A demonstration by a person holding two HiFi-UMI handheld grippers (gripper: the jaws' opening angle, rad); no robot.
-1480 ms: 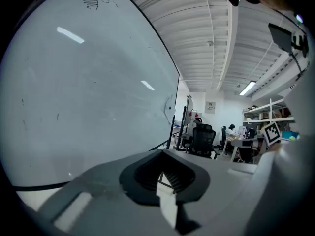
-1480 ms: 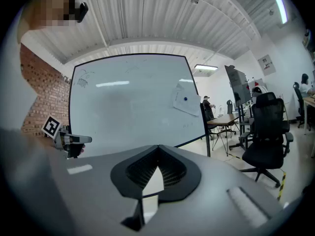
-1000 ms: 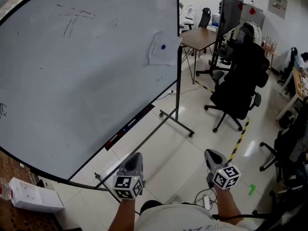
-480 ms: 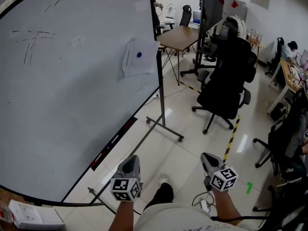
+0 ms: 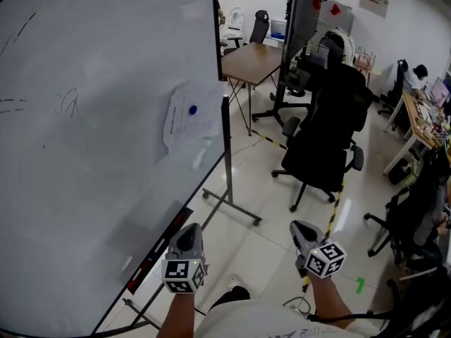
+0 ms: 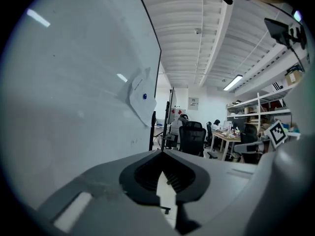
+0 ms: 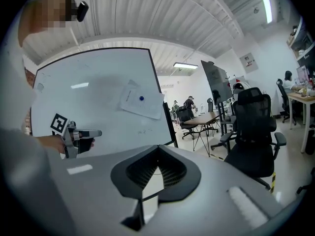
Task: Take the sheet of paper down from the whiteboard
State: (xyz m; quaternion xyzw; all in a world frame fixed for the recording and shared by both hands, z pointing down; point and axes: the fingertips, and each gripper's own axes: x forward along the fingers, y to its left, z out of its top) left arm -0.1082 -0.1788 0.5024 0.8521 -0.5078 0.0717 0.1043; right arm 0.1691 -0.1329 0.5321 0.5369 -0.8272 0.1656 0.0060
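Note:
A white sheet of paper [image 5: 190,123] hangs on the big whiteboard [image 5: 84,132], near its right edge, pinned by a blue magnet [image 5: 192,109]. The left gripper [image 5: 188,234] is shut and empty, low beside the board's bottom rail, well short of the sheet. My right gripper [image 5: 299,228] is also shut with nothing in it, out over the floor to the right. The left gripper view shows the sheet [image 6: 142,103] up ahead, above the closed gripper [image 6: 161,152]. In the right gripper view the paper [image 7: 141,103] lies beyond the closed gripper [image 7: 158,147], and the left gripper [image 7: 92,132] shows at left.
The whiteboard's wheeled stand foot [image 5: 232,209] crosses the floor ahead. A black office chair [image 5: 323,136] stands to the right, with a wooden table [image 5: 252,56] behind it. Yellow-black tape [image 5: 332,212] runs along the floor. Desks with seated people are at far right.
Both grippers and the head have been carried forward along the board. The sheet is now nearer and lower in the head view. Both grippers stay shut.

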